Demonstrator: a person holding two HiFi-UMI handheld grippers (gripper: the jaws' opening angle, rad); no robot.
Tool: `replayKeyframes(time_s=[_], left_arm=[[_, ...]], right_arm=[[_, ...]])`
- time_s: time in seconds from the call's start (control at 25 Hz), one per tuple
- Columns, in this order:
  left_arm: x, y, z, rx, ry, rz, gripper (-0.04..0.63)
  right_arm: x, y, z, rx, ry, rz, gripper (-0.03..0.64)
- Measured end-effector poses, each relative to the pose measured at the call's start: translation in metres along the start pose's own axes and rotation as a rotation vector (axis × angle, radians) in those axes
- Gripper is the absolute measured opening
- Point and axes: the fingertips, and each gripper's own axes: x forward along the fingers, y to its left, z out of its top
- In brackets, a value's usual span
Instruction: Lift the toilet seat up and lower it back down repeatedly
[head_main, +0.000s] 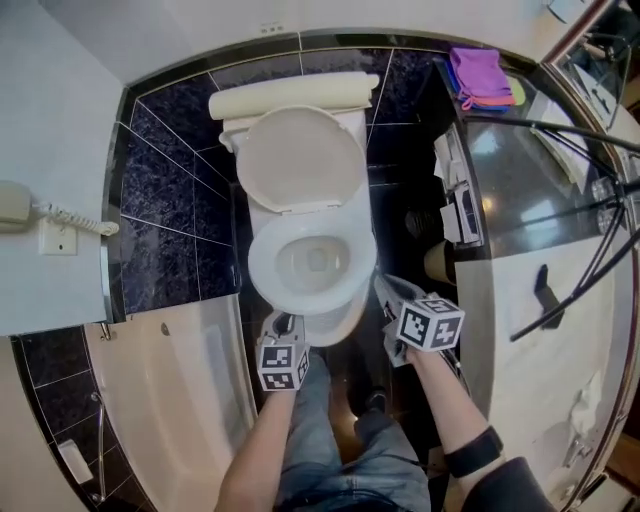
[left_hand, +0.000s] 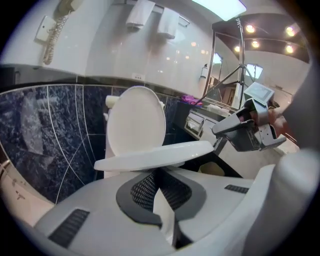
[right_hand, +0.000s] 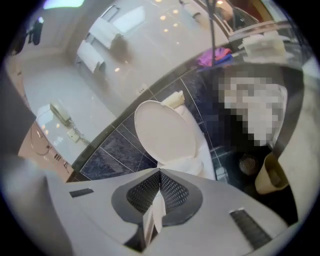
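Observation:
The white toilet (head_main: 345, 318) stands against dark tiles with its lid (head_main: 300, 158) upright. The seat ring (head_main: 312, 262) is raised partway off the bowl; in the left gripper view the seat (left_hand: 155, 155) lies nearly edge-on and level. My left gripper (head_main: 285, 322) is at the seat's front-left rim; its jaws (left_hand: 158, 171) are closed together, tips right under the rim and touching it. My right gripper (head_main: 383, 283) hangs just right of the seat, apart from it, jaws (right_hand: 160, 172) shut with nothing between them. The left gripper view also shows the right gripper (left_hand: 216, 131).
A bathtub (head_main: 170, 380) runs along the left, a wall phone (head_main: 20, 205) above it. A rolled towel (head_main: 290, 98) lies on the tank. At right are a counter with coloured cloths (head_main: 480, 75), tripod legs (head_main: 560, 130) and a tan bin (head_main: 440, 262). The person's legs (head_main: 340, 440) stand before the bowl.

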Motion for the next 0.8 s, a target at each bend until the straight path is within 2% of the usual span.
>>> replayKeyframes(time_s=[0.16,0.32,0.6,0.8], left_arm=[[0.012,0.009,0.055,0.022,-0.023,-0.02,-0.011],[0.024,0.018,0.097,0.033,-0.046,-0.024,-0.011],[0.048,0.032,0.151,0.088,-0.074,-0.038,-0.01],[0.071,0.046,0.191,0.113,-0.105,-0.047,-0.01]], right_arm=[[-0.005,0.033,0.039,-0.213,-0.03,-0.032,0.017],[-0.004,0.054,0.07,-0.347,-0.058,-0.05,0.017],[0.01,0.07,0.1,-0.493,-0.078,-0.085,0.017],[0.027,0.082,0.118,-0.517,-0.084,-0.081,0.017]])
